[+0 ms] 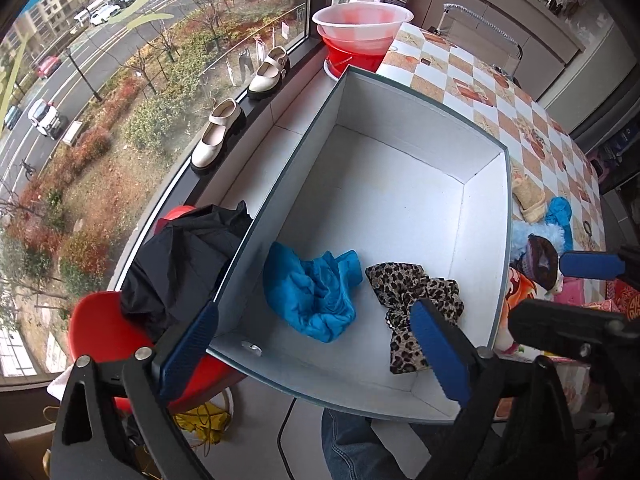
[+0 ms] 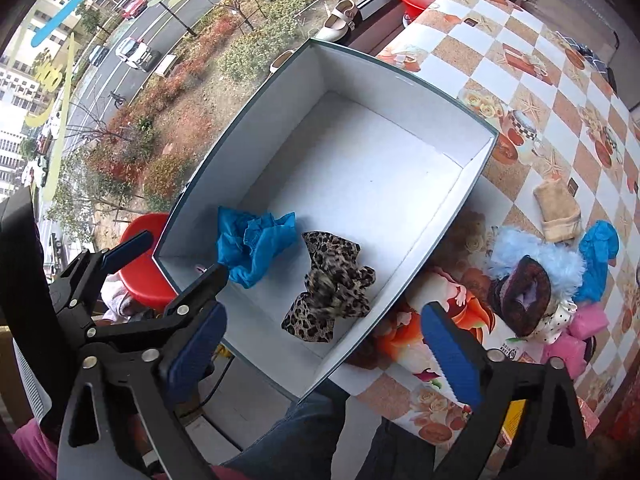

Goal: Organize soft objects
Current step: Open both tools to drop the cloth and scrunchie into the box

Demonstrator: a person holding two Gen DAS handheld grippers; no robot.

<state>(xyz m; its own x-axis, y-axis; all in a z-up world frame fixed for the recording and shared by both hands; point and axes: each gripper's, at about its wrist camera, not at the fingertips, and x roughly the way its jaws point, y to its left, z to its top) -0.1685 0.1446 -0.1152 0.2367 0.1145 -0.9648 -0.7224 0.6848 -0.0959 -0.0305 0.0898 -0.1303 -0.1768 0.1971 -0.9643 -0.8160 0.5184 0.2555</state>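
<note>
Two soft things already lie in the white box point(image 2: 400, 92): a crumpled blue cloth point(image 2: 252, 248) near its left wall and a leopard-print bow point(image 2: 328, 292) just beside it, the two close but, as far as I can tell, not overlapping. Both my tongs hang over the near end of the box, pointing steeply down, and both stand wide apart with nothing between the blue pads: the left tongs point(image 1: 316, 344) straddle the box's near left corner, the right tongs point(image 2: 324, 356) span its near right wall. I judge the drop-off step done and the next pick-up not yet begun. Much remains on the checked worktop point(image 2: 520, 60) to the right of the box: a fluffy light-blue piece with a dark brown one point(image 2: 524, 292) resting on it, a blue glove-like piece point(image 2: 598, 256), a tan knitted piece point(image 2: 558, 214) and something pink point(image 2: 588, 322), heaped close together. My next move calls for swinging one pair of tongs right to that heap, picking a single piece off the top without dragging its neighbours, and pinching deep enough that limp fabric does not slip. Small print shows on the colourful packet point(image 2: 460, 316) by the box, too small for me to read.
</note>
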